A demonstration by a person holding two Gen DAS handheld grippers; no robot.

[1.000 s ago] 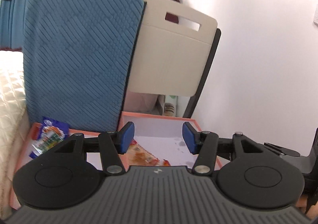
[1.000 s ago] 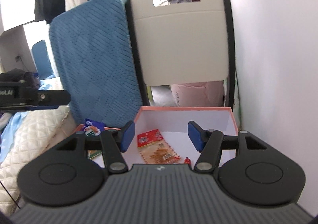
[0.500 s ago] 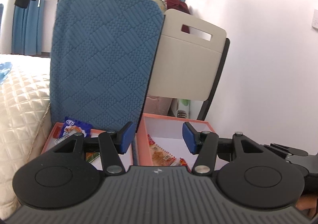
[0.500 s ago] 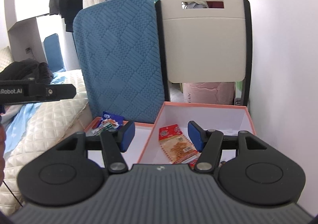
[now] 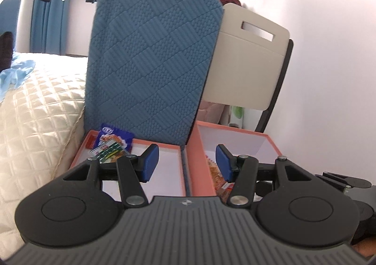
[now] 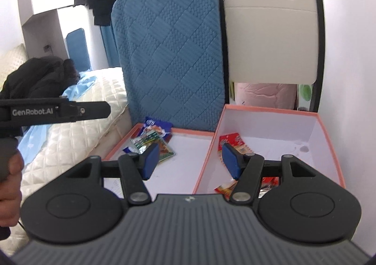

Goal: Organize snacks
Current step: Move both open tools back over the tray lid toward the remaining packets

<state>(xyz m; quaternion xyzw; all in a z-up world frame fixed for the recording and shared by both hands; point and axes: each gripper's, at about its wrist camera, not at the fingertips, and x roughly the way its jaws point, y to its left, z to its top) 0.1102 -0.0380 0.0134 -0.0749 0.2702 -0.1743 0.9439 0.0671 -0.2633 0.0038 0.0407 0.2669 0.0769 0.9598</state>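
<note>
Bright daylight, washed-out white wall (image 5: 329, 77) at right (near blown out). Fisheye bending at edges, dark vignette corners. Slight softness in right wrist view; soft shadows only.

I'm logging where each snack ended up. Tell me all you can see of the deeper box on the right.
The right box is a rectangular cardboard-looking tray, salmon-orange outside and along its rim, white inside, with taller walls than the left box it sits against. It stands before the cream chair back. Orange-red snack packets lie flat on its floor; a small stain marks the far right.
</note>
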